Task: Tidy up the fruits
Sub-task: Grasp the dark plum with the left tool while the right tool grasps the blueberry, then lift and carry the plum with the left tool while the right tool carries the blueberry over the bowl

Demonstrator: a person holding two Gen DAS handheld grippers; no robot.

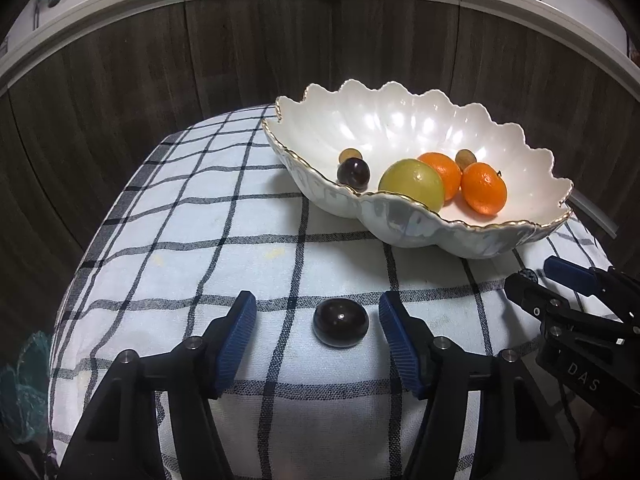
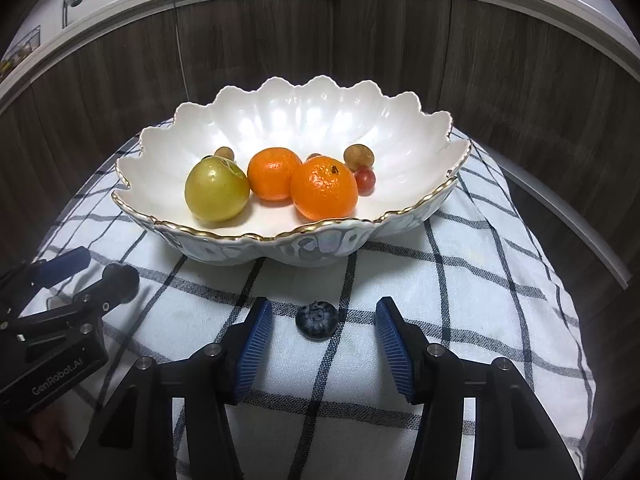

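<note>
In the left wrist view, the left claw [image 1: 318, 322] sits low in the frame, its blue pads straddling a dark grape [image 1: 340, 322] that lies on the checked cloth [image 1: 208, 216]. Gaps show on both sides, so the claw is open and nothing is gripped; it looks lined up for a pinch. The scalloped white bowl [image 1: 424, 236] at upper right already holds a green fruit [image 1: 412, 188], two mandarins and smaller fruits, seemingly the collecting place.

In the right wrist view, the right claw [image 2: 324, 326] likewise brackets a blueberry [image 2: 316, 319] at lower centre on the cloth, pads clear of it, open. The bowl fills mid-frame just beyond, an easy reach for dropping fruit.
</note>
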